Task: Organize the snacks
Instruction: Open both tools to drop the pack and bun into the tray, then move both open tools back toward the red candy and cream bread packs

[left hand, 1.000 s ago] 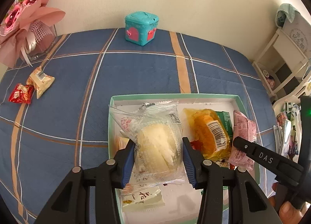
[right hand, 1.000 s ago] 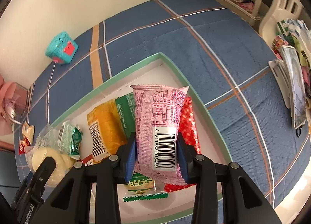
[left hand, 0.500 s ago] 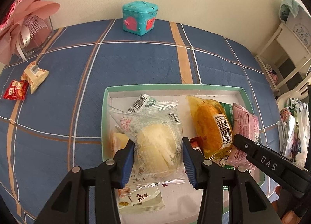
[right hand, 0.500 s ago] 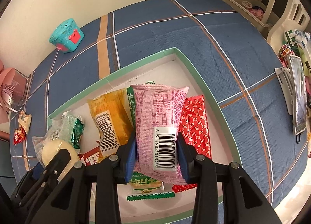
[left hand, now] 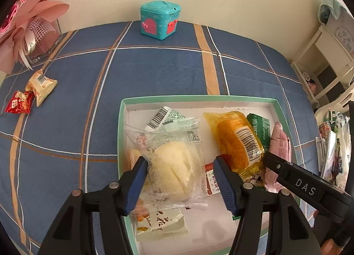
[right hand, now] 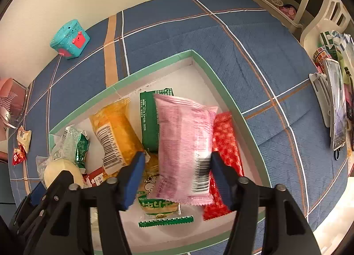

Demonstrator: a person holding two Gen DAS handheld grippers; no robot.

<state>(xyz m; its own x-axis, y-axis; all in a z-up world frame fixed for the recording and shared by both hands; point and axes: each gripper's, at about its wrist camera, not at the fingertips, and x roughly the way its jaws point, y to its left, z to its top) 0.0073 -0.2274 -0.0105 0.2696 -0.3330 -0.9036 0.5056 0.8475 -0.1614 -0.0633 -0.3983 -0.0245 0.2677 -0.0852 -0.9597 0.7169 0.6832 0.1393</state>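
Left gripper (left hand: 180, 180): jaws spread; left pad touches the clear bun pack (left hand: 171, 166), right pad just off it. Pack lies in the box (left hand: 199, 99), near its left wall.
Right gripper (right hand: 177, 178): jaws spread either side of the pink pack (right hand: 184, 144); blurred, contact cannot be told. Pack is over the box's right half.
Box contents: red pack (right hand: 225, 144) at the right wall, green pack (right hand: 150, 119) and orange pack (right hand: 115, 135) mid-box, small packets at the near edge.
Cloth (left hand: 154, 73): blue plaid, carries the box.
Left edge: two loose snacks, red (left hand: 20, 105) and cream (left hand: 42, 84), touching.
Far edge: teal toy box (left hand: 160, 19) at the wall.
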